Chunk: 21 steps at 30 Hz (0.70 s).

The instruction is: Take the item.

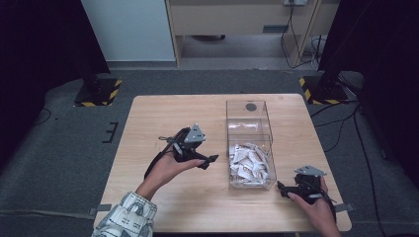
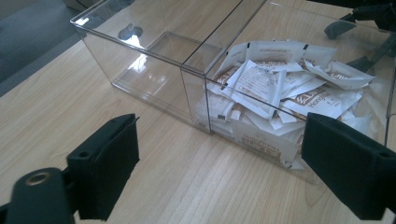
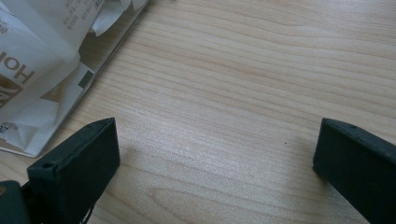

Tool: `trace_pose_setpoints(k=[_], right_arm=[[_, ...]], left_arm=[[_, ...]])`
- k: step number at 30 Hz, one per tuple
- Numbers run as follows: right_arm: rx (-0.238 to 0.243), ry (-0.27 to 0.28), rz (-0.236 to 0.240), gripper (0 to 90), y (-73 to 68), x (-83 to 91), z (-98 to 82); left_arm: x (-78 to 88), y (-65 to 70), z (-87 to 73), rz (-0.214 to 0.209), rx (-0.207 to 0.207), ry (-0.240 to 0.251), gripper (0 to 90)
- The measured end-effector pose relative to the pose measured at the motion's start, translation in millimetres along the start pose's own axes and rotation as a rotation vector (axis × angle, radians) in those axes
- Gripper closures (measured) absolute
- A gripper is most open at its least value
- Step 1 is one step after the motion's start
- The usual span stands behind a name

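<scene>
Jaws of both the left gripper [image 1: 210, 159] and right gripper [image 1: 280, 186] stand wide, empty. Sachets [image 2: 275, 93], centre-right of the high view inside the clear box [image 2: 140, 60], look light, flimsy, slippery; pinch one raised edge.

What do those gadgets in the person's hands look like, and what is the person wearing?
Both the left tongs and the right tongs are black, each topped by a grey three-cornered plate, with flat black jaws and a trailing black cable. The left sleeve is white with a dark pattern.
</scene>
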State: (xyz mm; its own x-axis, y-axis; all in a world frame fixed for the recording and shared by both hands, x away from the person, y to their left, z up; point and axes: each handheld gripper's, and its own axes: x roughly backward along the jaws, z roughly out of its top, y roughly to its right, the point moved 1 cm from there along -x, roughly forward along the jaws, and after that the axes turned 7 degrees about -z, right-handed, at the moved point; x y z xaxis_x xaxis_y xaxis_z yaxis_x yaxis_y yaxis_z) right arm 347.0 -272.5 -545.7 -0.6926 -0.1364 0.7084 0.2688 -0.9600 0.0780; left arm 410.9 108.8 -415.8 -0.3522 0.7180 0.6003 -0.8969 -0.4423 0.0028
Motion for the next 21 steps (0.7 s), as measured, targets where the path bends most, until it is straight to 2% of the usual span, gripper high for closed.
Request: trace_pose_setpoints(k=[5,9,15,21], right_arm=[[0.000,0.001,0.000,0.8,0.0,0.1,-0.2],[0.000,0.001,-0.001,0.8,0.0,0.2,-0.2],[0.000,0.001,0.000,0.8,0.0,0.2,-0.2],[0.000,0.001,0.000,0.8,0.0,0.2,-0.2]], left_arm=[[-2.5,0.8,4.2,-0.011,0.001,0.005,17.7],[-5.6,6.0,13.2,-0.029,-0.017,0.018,24.7],[-12.5,14.5,21.4,-0.057,-0.037,0.020,28.8],[-31.8,23.0,26.6,-0.093,-0.064,-0.014,30.6]])
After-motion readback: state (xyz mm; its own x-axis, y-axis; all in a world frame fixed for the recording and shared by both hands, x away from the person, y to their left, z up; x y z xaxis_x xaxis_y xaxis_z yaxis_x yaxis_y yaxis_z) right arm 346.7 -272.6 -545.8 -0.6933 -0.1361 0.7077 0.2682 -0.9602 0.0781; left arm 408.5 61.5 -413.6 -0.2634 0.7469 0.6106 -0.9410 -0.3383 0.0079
